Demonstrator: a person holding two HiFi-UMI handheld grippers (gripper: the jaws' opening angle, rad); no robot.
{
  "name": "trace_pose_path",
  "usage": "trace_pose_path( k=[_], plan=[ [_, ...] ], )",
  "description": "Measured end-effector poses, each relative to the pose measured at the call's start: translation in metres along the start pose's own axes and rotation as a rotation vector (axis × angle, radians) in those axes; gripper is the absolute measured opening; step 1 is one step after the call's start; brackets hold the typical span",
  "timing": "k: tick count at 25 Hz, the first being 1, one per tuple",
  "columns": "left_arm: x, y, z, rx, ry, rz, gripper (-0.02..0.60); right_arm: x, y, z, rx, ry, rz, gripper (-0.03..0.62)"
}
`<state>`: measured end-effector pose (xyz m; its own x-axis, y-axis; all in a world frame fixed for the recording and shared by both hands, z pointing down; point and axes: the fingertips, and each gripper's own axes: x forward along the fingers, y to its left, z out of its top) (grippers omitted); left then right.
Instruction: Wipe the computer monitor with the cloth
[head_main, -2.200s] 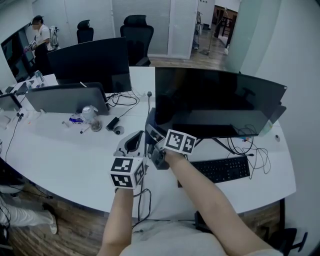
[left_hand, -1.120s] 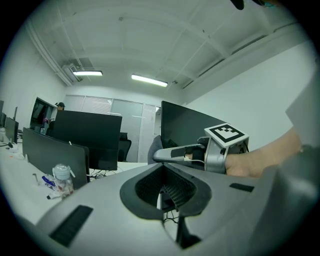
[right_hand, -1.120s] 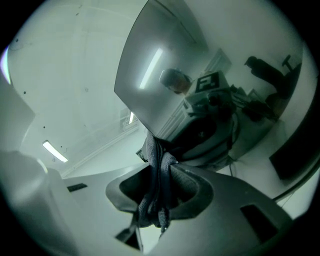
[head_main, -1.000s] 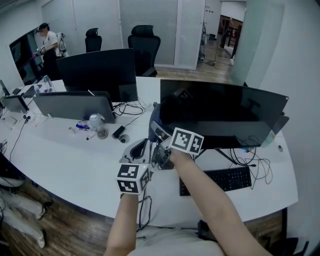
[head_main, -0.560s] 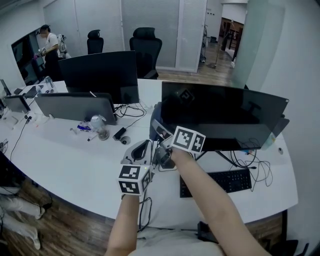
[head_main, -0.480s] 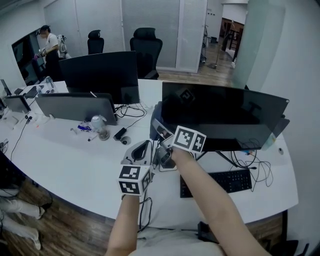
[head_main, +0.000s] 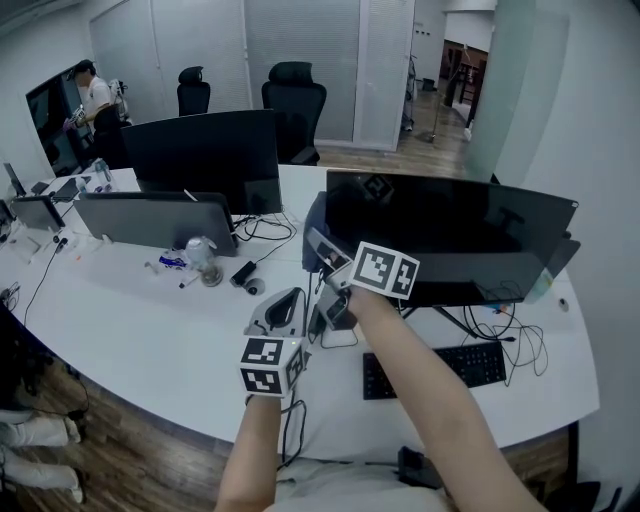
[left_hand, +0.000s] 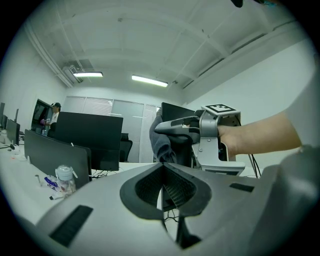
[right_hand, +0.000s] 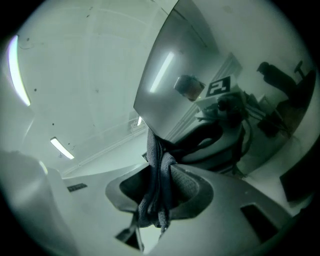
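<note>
The black computer monitor stands on the white desk. My right gripper is shut on a dark blue-grey cloth, which rests against the screen's left edge. In the right gripper view the cloth hangs bunched between the jaws, close to the glossy screen, which mirrors the gripper. My left gripper is low and just left of the right one, tilted up, shut with nothing in it. The left gripper view shows its closed jaws, with the right gripper and cloth beyond.
A black keyboard lies under the monitor, with cables to its right. A second monitor, a grey screen back and a small bottle stand to the left. Office chairs are behind. A person stands far left.
The right gripper with the cloth has risen a little along the monitor's left edge. The left gripper has stayed low beside it, still shut.
</note>
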<state>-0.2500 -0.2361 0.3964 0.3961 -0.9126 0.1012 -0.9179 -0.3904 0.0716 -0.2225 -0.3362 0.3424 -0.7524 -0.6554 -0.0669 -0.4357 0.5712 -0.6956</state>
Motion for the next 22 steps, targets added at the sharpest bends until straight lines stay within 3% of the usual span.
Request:
trace_pose_path(
  k=[22],
  plan=[
    [-0.003, -0.006, 0.003, 0.02, 0.001, -0.022, 0.009, 0.009, 0.037, 0.044, -0.037, -0.058, 0.034, 0.118]
  ],
)
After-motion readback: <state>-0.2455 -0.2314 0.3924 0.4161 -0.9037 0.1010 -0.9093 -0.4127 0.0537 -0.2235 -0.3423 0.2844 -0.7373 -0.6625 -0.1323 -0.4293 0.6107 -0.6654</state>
